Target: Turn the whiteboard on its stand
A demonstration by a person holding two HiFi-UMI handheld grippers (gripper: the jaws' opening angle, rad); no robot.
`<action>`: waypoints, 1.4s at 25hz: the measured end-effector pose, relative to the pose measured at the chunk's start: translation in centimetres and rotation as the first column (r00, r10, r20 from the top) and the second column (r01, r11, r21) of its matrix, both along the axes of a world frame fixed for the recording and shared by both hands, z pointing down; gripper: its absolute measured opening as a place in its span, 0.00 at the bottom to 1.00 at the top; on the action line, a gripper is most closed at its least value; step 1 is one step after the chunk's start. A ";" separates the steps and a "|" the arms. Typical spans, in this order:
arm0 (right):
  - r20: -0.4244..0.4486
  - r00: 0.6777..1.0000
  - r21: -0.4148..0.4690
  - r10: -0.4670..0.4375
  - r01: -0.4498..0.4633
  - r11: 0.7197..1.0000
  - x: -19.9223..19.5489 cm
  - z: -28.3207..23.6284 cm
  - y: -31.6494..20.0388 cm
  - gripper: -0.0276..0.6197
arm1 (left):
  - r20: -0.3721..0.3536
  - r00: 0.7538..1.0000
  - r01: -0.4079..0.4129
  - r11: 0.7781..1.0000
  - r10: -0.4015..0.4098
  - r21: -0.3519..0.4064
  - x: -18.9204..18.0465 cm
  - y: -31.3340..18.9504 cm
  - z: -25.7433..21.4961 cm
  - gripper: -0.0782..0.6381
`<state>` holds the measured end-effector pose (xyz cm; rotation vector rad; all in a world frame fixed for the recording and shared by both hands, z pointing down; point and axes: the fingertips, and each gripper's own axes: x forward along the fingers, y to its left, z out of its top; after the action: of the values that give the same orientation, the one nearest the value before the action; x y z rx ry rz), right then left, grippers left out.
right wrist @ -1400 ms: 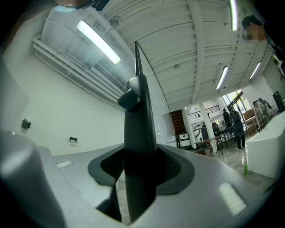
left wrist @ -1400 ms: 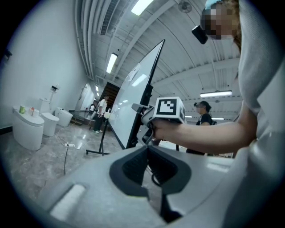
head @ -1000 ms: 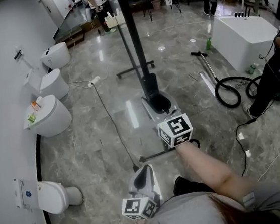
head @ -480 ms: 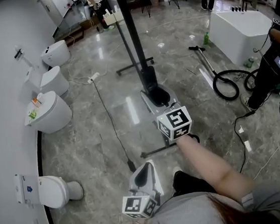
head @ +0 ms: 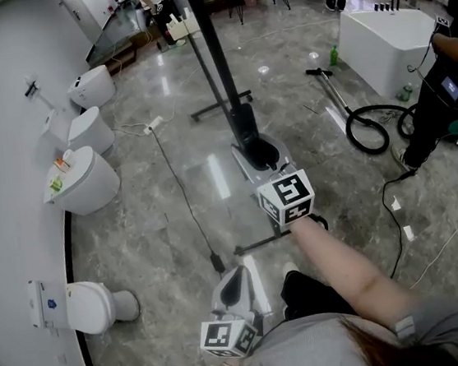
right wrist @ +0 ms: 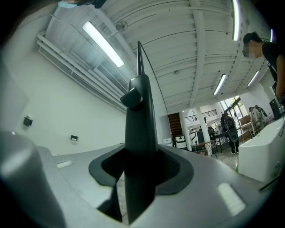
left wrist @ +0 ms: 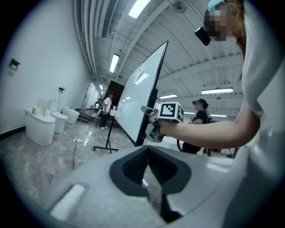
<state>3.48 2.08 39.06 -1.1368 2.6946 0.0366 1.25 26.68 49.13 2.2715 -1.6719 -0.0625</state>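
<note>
Grey marbled floor [head: 173, 201] was glossy, with light streaks reflected on it. White toilets stood in row along left wall, nearest [head: 95, 306], next [head: 88, 180]. White power strip [head: 154, 129] lay near them, black cable [head: 187, 200] trailing across floor. Whiteboard stand base [head: 208, 112] rested mid-floor. Vacuum hose [head: 351, 134] lay coiled at right, near white bathtub [head: 381, 39]. Green bottle [head: 334, 56] stood upright just beside tub.

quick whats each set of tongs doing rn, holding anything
Left tongs: shut, nothing between them.
Right tongs: shut on the whiteboard, at its dark edge.
</note>
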 end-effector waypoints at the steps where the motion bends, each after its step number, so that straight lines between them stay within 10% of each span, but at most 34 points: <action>1: 0.000 1.000 0.000 0.001 -0.001 1.000 0.1 0.0 0.3 0.30 | 0.004 1.000 -0.007 1.000 0.007 0.002 0.1 0.2 -0.1 0.10; 35: -0.003 1.000 0.007 -0.030 0.030 1.000 5.6 -0.3 11.0 0.30 | 0.018 0.995 -0.095 0.995 0.095 -0.013 9.8 8.0 -0.7 0.10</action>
<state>9.03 13.07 38.71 -1.0955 2.7109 0.0426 11.08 34.71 48.46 2.3452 -1.5664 -0.0092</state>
